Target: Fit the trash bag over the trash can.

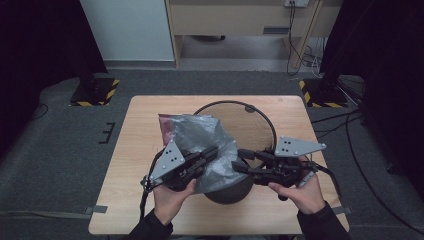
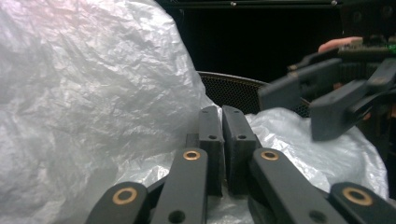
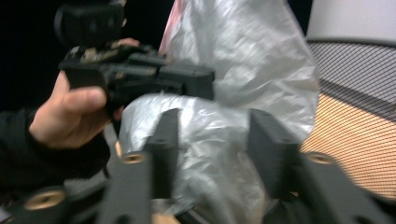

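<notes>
A: Bag (image 1: 207,145)?
B: Centre of the high view, draped over the near rim of the mesh bin (image 1: 260,117) on the table (image 1: 135,150).
A: Left gripper (image 1: 212,152)?
B: Jaws nearly together, pinching the bag's film at centre frame.
A: Right gripper (image 1: 243,161)?
B: Right of centre. Jaws part open, a fold of the bag (image 3: 210,135) between them; can't tell whether the pads press it.
</notes>
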### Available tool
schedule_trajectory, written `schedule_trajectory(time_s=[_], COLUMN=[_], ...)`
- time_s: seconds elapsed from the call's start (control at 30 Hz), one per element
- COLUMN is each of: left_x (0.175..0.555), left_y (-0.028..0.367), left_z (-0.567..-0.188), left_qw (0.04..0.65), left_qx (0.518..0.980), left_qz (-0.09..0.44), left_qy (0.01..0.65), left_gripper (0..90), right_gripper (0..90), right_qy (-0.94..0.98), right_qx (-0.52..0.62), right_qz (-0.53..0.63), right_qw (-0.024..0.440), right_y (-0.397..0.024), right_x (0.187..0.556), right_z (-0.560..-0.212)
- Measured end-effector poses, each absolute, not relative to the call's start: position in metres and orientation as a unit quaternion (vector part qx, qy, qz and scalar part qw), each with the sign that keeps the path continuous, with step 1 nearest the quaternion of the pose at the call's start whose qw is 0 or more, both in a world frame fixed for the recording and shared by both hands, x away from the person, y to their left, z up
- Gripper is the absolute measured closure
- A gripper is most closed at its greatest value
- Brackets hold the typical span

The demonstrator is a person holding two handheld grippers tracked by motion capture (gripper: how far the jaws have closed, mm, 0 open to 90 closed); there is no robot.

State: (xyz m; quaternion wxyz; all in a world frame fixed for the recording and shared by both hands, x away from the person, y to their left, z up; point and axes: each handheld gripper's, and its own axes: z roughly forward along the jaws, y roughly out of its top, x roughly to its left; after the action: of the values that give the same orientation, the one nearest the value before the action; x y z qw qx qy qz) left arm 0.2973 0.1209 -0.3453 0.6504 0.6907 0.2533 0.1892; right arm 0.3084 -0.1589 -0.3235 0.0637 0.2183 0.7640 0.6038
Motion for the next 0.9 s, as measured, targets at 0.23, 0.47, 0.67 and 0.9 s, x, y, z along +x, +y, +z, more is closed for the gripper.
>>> schedule_trajectory(time_s=[0.23, 0.47, 0.67, 0.9], left_x=[0.297, 0.300, 0.309, 0.320], left_y=[0.150, 0.189, 0.207, 0.209], left_z=[-0.324, -0.309, -0.314, -0.327], left_qw=[0.677, 0.690, 0.679, 0.672], left_qx=[0.651, 0.599, 0.593, 0.596], left_qz=[0.211, 0.244, 0.241, 0.216], left_qy=[0.271, 0.326, 0.360, 0.383], left_gripper=[71.0, 55.0, 44.8, 38.9], right_gripper=[82.8, 87.5, 87.9, 87.4], right_qy=[0.756, 0.729, 0.710, 0.705], right_qx=[0.217, 0.261, 0.298, 0.301], right_qz=[0.614, 0.623, 0.615, 0.620], right_qw=[0.066, 0.113, 0.168, 0.169], right_y=[-0.165, -0.187, -0.199, -0.205], right_x=[0.308, 0.313, 0.318, 0.321], right_z=[-0.322, -0.320, -0.324, -0.327])
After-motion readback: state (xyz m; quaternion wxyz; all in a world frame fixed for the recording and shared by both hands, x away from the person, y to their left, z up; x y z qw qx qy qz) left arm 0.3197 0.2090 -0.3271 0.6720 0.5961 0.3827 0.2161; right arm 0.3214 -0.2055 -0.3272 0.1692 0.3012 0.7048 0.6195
